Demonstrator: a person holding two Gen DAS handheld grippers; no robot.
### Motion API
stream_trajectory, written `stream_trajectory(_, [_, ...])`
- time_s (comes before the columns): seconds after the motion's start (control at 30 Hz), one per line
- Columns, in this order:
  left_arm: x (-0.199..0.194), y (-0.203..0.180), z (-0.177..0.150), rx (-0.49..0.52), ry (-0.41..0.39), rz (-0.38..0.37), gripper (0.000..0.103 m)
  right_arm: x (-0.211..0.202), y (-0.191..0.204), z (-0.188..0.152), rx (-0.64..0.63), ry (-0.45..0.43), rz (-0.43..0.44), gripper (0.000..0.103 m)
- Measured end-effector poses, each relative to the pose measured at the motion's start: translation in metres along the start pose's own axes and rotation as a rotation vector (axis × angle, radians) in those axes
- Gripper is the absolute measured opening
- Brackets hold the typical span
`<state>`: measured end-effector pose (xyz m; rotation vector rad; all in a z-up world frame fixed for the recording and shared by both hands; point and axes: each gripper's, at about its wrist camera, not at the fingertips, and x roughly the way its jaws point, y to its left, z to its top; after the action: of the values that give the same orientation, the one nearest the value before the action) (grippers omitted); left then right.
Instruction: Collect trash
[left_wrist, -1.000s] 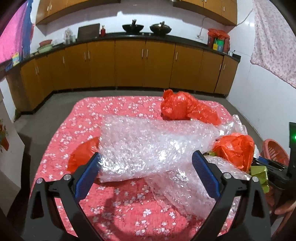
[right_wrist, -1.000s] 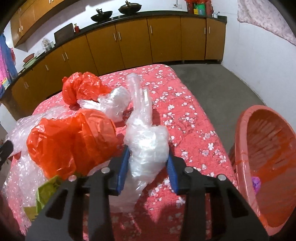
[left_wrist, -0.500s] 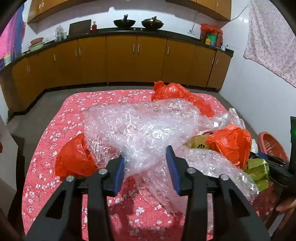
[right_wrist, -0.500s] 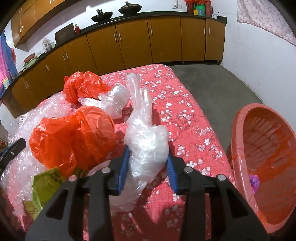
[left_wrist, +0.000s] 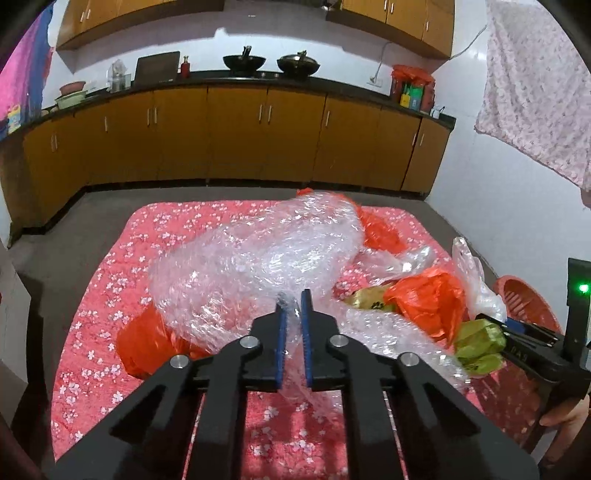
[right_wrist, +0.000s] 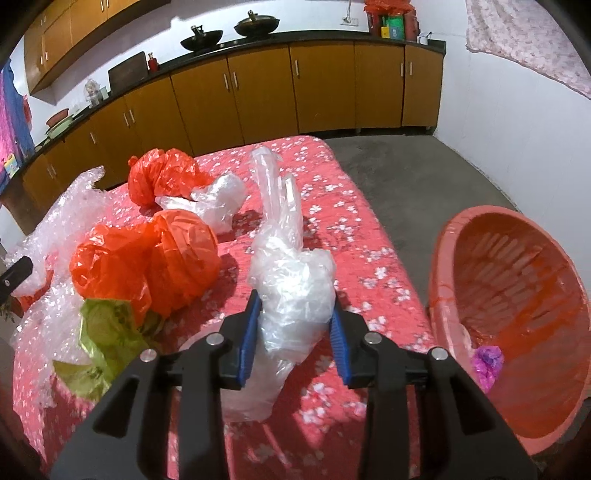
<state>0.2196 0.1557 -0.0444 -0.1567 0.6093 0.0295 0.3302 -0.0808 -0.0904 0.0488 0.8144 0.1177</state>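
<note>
My left gripper (left_wrist: 291, 301) is shut on a big sheet of bubble wrap (left_wrist: 258, 258) and holds it lifted above the red floral table (left_wrist: 110, 288). My right gripper (right_wrist: 293, 306) is shut on a clear plastic bag (right_wrist: 291, 280) near the table's right edge, beside the salmon laundry basket (right_wrist: 517, 295). Orange plastic bags (right_wrist: 147, 266) and a green wrapper (right_wrist: 103, 332) lie left of it. The right gripper also shows in the left wrist view (left_wrist: 517, 332).
Another orange bag (right_wrist: 162, 177) and a clear bag (right_wrist: 218, 199) lie farther back. A purple scrap (right_wrist: 487, 362) sits in the basket. Brown cabinets (left_wrist: 240, 136) line the far wall. A cloth (left_wrist: 535, 92) hangs at the right.
My left gripper has closed from wide open onto the bubble wrap and lifted it. My right gripper has kept its hold on the clear bag and barely moved.
</note>
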Motion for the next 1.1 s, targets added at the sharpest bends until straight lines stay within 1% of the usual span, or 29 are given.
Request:
stream_trajectory(0.17, [-0.011, -0.005, 0.003, 0.015, -0.024, -0.014, 0.003, -0.013, -0.008, -0.003, 0.008, -0.013, -0.004, 0.035])
stream_trajectory(0.37, [-0.018, -0.009, 0.001, 0.028, -0.028, -0.023, 0.002, -0.025, -0.016, -0.010, 0.018, -0.021, -0.001, 0.035])
stream_trajectory(0.67, [-0.044, -0.016, 0.016, 0.027, -0.103, -0.053, 0.002, -0.045, -0.020, -0.008, 0.023, -0.058, 0.012, 0.035])
stream_trajectory(1.1, [-0.078, -0.040, 0.034, 0.043, -0.205, -0.136, 0.002, -0.075, -0.030, -0.008, 0.024, -0.112, 0.023, 0.034])
